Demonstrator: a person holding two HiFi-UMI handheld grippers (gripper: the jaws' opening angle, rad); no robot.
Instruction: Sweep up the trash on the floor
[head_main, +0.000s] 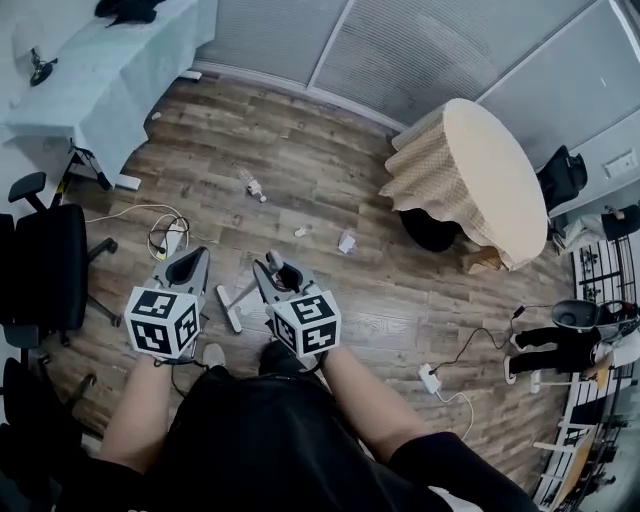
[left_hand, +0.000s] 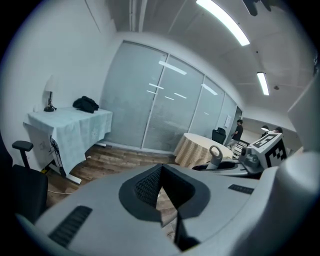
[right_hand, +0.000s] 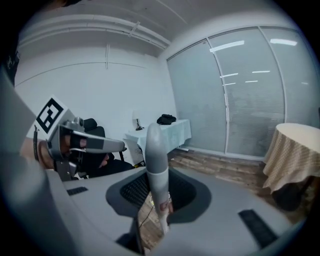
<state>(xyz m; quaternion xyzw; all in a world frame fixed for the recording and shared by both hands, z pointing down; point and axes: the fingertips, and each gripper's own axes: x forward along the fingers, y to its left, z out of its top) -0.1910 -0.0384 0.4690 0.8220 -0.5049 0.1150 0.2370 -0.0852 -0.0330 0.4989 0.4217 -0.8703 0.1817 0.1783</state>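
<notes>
Gripping a grey handle that stands upright at the centre of the right gripper view, the jaws of my right gripper are clamped on it. The jaws of my left gripper, at the lower left of the head view, are pressed together on nothing. Trash lies on the wooden floor above both grippers: a bottle, a small scrap and a crumpled paper, set apart from one another.
</notes>
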